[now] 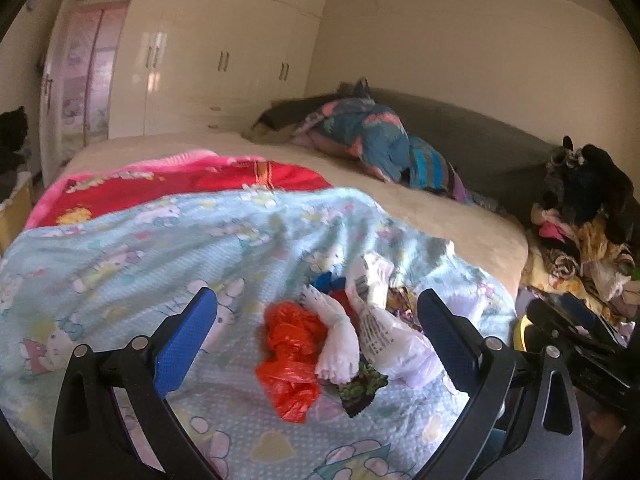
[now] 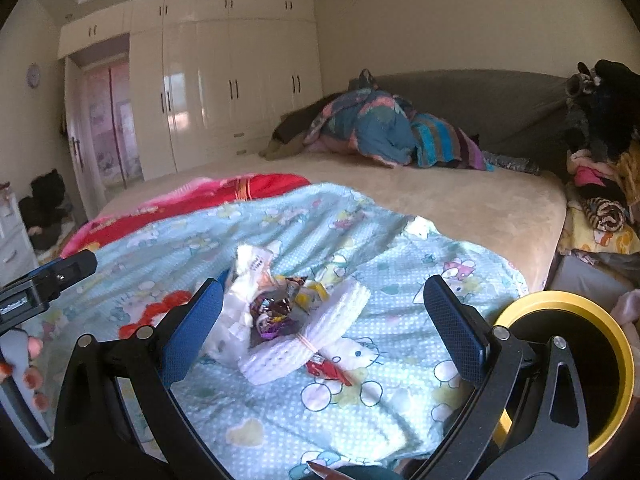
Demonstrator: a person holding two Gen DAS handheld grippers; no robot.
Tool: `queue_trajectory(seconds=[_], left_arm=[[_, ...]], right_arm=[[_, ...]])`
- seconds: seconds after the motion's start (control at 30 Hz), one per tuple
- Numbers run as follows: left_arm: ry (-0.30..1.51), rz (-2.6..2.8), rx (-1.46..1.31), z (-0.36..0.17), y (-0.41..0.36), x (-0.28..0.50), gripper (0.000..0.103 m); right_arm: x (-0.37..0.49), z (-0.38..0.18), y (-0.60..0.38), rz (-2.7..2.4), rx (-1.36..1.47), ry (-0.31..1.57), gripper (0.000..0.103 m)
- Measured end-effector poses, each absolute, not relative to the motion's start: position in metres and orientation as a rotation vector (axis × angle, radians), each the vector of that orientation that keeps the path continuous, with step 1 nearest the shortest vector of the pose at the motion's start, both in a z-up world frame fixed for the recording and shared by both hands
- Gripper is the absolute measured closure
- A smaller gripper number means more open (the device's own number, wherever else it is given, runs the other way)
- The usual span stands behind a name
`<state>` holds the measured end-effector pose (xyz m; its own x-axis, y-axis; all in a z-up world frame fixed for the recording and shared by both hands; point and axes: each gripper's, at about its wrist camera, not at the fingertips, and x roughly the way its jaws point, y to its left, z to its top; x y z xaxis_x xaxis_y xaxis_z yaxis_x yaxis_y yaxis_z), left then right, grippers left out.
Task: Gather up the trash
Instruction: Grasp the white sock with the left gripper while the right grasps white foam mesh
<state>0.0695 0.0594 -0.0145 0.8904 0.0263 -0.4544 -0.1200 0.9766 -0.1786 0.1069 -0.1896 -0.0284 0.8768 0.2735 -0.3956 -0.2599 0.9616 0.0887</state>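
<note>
A pile of trash lies on the light blue cartoon blanket (image 1: 120, 256) on the bed. In the left wrist view it holds a crumpled orange plastic bag (image 1: 290, 356), white foam netting (image 1: 338, 340), a white printed plastic bag (image 1: 384, 320) and a dark green wrapper (image 1: 360, 390). My left gripper (image 1: 320, 320) is open and empty, its jaws either side of the pile, just above it. In the right wrist view I see the white foam netting (image 2: 308, 336), a purple wrapper (image 2: 272, 312), a white bag (image 2: 240, 288) and a red wrapper (image 2: 328, 372). My right gripper (image 2: 324, 312) is open and empty over them.
A yellow-rimmed black bin (image 2: 568, 364) stands at the bed's right side, near my right gripper. A red blanket (image 1: 180, 184) and a heap of blue bedding (image 1: 368, 136) lie farther back on the beige mattress (image 2: 440, 200). Clothes (image 1: 580, 216) are piled at the right. White wardrobes (image 2: 224, 92) line the far wall.
</note>
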Motion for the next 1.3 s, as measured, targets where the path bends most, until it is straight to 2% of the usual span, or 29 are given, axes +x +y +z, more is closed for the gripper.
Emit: queue_trajectory(seconds=[0.33, 0.37, 0.4, 0.5, 0.63, 0.7, 0.97, 1.03, 1.07, 1.13, 1.3], left_arm=[[0.565, -0.042, -0.133, -0.040, 0.037, 0.098, 0.007], [0.575, -0.050, -0.129, -0.044, 0.036, 0.100, 0.009], [0.585, -0.057, -0.127, -0.046, 0.035, 0.102, 0.018], [0.634, -0.057, -0.123, -0.056, 0.036, 0.108, 0.031], [0.680, -0.063, -0.132, -0.069, 0.037, 0.117, 0.048], [0.701, -0.072, -0.144, -0.074, 0.039, 0.119, 0.055], [0.742, -0.088, -0.135, -0.087, 0.032, 0.123, 0.072], [0.752, -0.092, -0.133, -0.089, 0.030, 0.123, 0.077], [0.759, -0.092, -0.132, -0.090, 0.030, 0.124, 0.079], [0.771, -0.095, -0.144, -0.092, 0.030, 0.124, 0.089], [0.711, -0.128, -0.177, -0.076, 0.032, 0.113, 0.093]], right_arm=[[0.167, -0.051, -0.199, 0.234, 0.095, 0.596, 0.010], [0.173, -0.054, -0.200, 0.236, 0.104, 0.615, 0.010], [0.180, -0.058, -0.201, 0.238, 0.117, 0.641, 0.010], [0.195, -0.069, -0.201, 0.241, 0.145, 0.699, 0.010], [0.212, -0.083, -0.197, 0.267, 0.182, 0.771, 0.027], [0.215, -0.087, -0.196, 0.284, 0.206, 0.789, 0.032], [0.219, -0.102, -0.193, 0.359, 0.291, 0.829, 0.055], [0.219, -0.103, -0.194, 0.357, 0.303, 0.835, 0.070], [0.220, -0.105, -0.196, 0.356, 0.311, 0.837, 0.075], [0.219, -0.105, -0.200, 0.363, 0.335, 0.833, 0.081], [0.209, -0.096, -0.209, 0.395, 0.372, 0.799, 0.084]])
